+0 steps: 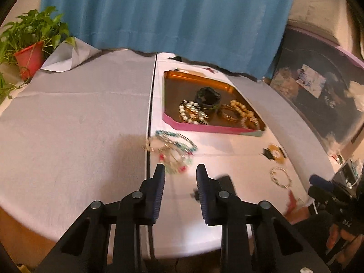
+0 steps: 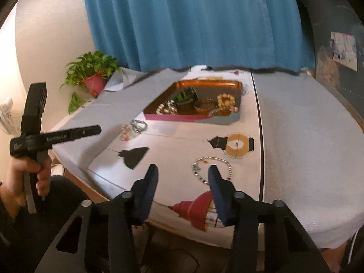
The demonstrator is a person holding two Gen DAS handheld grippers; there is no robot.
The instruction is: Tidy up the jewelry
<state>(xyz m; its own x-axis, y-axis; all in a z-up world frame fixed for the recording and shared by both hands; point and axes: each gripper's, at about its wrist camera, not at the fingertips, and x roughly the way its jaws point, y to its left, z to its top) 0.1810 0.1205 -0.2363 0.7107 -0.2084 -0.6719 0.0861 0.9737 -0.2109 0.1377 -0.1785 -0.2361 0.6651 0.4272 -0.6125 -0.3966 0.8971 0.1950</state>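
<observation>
A turquoise and silver necklace heap (image 1: 175,150) lies on the white cloth in front of an orange tray (image 1: 200,129) with a pink front wall. My left gripper (image 1: 180,169) hovers just short of the heap, open, with only the heap's near end showing through the gap. In the right wrist view a pearl necklace (image 2: 212,169) lies in a loop on the cloth. My right gripper (image 2: 183,169) is open beside it, its right finger overlapping the loop. The tray (image 2: 173,117) holds several bracelets, a pearl piece (image 1: 190,111) and a dark green bangle stack (image 1: 208,97).
A potted plant (image 1: 29,56) stands at the table's far left corner. A blue curtain (image 1: 170,11) hangs behind the table. A round yellow-and-black print (image 2: 236,145) marks the cloth. A hand (image 2: 29,173) holds the left gripper at the table's near edge.
</observation>
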